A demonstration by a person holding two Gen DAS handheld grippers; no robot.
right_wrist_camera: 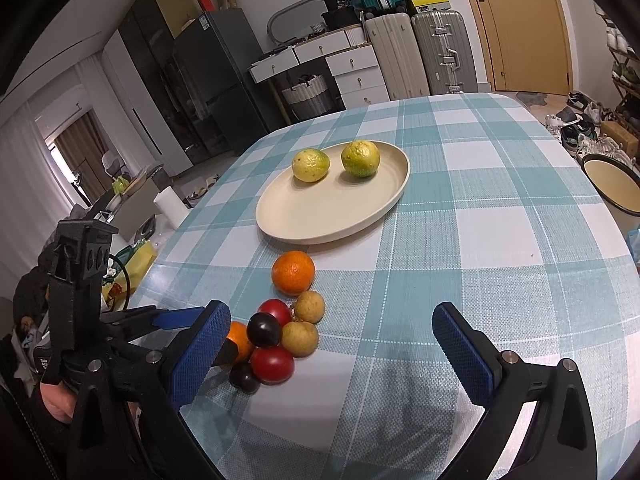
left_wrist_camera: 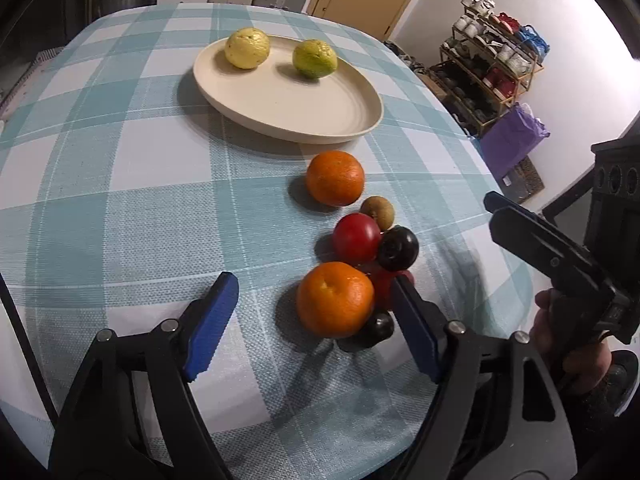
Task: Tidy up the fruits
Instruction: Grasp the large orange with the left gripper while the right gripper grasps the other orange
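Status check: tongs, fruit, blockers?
Left tongs open, near orange between fingers, ungripped. Right tongs open, empty. Two green citrus on plate; rest clustered on cloth. Dark plum crowds the orange.

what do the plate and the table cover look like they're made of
Plate: probably glazed ceramic or melamine; cream, smooth and matte, with faint concentric rings and a raised rim. The look does not settle which.

Table cover: seemingly a woven vinyl or coated fabric; the teal and white check shows a fine mesh weave, with a slight sheen near the edge.
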